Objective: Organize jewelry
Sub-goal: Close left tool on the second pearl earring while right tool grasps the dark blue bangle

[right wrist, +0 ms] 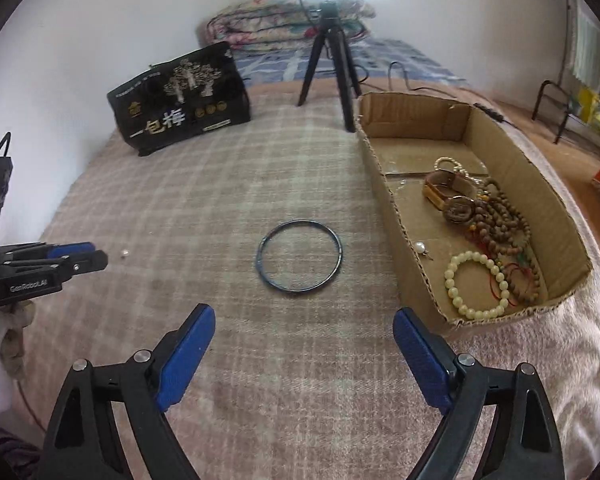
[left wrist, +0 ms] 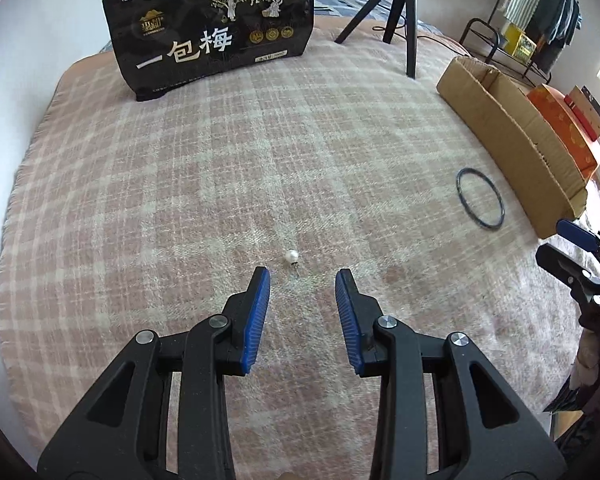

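Most pieces already lie in the open brown cardboard box [right wrist: 384,184]. Two remain on the pink plaid blanket [right wrist: 220,184]: a thin dark metal bangle [right wrist: 299,255] at twelve o'clock of the wide, empty right gripper [right wrist: 304,330], and a small white pearl earring [left wrist: 291,256] at twelve o'clock of the narrower, empty left gripper [left wrist: 303,282]

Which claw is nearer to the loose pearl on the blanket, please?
Left. The left claw sits just short of the pearl; the right claw faces the dark ring, well aside.

Left tool [left wrist: 302,280] hangs open just short of pearl earring [left wrist: 291,256].
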The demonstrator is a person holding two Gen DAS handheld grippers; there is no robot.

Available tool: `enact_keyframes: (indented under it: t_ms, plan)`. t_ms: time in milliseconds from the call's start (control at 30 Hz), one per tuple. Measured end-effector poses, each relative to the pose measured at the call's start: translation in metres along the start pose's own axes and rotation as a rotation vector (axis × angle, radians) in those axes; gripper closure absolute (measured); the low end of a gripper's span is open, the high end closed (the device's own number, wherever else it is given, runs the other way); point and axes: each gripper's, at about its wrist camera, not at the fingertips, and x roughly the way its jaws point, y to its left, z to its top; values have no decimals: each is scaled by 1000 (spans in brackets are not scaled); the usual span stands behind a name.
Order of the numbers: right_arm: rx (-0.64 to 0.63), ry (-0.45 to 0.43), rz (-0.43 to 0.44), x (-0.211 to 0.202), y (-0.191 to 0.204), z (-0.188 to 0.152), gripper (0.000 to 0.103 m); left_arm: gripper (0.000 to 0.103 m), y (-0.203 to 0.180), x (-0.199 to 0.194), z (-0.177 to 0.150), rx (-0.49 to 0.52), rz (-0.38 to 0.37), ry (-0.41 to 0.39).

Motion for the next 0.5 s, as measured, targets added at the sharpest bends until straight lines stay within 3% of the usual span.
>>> enact_keyframes:
  t_ms: [500]
  plan:
    - [53, -8, -107, 42, 13, 12, 14, 69, 7, 10, -1, 20, -81, -36]
